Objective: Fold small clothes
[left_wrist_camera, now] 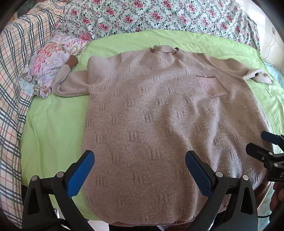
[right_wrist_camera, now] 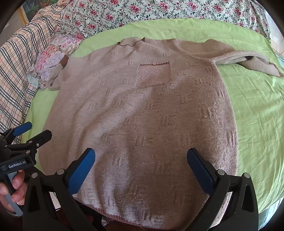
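A beige knitted sweater (left_wrist_camera: 159, 115) lies flat, front up, on a green sheet (left_wrist_camera: 53, 124), collar far, hem near. It has a sparkly chest pocket (left_wrist_camera: 213, 87). It also shows in the right wrist view (right_wrist_camera: 142, 115). Its left sleeve (left_wrist_camera: 71, 83) is bunched by a floral cloth; its right sleeve (right_wrist_camera: 248, 62) is folded on the sheet. My left gripper (left_wrist_camera: 140, 165) is open and empty above the hem's left part. My right gripper (right_wrist_camera: 141, 163) is open and empty above the hem's right part.
A floral cloth bundle (left_wrist_camera: 48, 64) lies at the far left. A plaid blanket (left_wrist_camera: 12, 80) runs along the left and a flowered quilt (left_wrist_camera: 150, 16) along the back. The green sheet (right_wrist_camera: 257, 115) lies bare right of the sweater. The bed's near edge is just under the hem.
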The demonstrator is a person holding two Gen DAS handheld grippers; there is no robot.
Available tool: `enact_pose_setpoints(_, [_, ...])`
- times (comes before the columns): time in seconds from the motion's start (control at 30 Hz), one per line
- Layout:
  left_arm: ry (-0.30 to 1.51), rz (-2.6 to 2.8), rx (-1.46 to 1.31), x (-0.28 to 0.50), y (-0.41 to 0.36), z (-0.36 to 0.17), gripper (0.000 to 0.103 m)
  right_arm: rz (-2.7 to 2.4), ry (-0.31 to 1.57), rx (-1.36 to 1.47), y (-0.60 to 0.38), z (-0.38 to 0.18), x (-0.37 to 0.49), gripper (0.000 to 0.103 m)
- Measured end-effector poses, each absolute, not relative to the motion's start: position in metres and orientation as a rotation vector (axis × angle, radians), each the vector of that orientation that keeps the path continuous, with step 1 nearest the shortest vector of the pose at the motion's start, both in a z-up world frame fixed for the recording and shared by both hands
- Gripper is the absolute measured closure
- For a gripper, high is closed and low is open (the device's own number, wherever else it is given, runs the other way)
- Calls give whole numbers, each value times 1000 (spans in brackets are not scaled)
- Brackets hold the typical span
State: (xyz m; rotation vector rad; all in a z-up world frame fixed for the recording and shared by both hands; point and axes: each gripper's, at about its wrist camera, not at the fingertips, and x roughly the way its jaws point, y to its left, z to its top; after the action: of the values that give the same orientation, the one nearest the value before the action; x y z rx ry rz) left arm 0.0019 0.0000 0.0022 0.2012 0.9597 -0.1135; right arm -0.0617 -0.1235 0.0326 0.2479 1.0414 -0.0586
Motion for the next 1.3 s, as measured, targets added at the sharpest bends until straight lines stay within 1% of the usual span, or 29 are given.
enact_pose_setpoints(0.13, [958, -118, 203, 4, 5, 10, 1, -54, 1042, 249, -124, 32, -62, 0])
enact_pose_setpoints(0.53, [933, -125, 196, -2, 1, 6, 1, -56, 1037, 252, -124, 33, -66, 0])
enact_pose_setpoints(0.67, [862, -153, 152, -6, 3, 11, 1, -53, 1035, 250, -122, 32, -62, 0])
enact_pose_setpoints(1.3, [931, -181, 126, -3, 1, 10, 1, -57, 1036, 247, -124, 33, -62, 0])
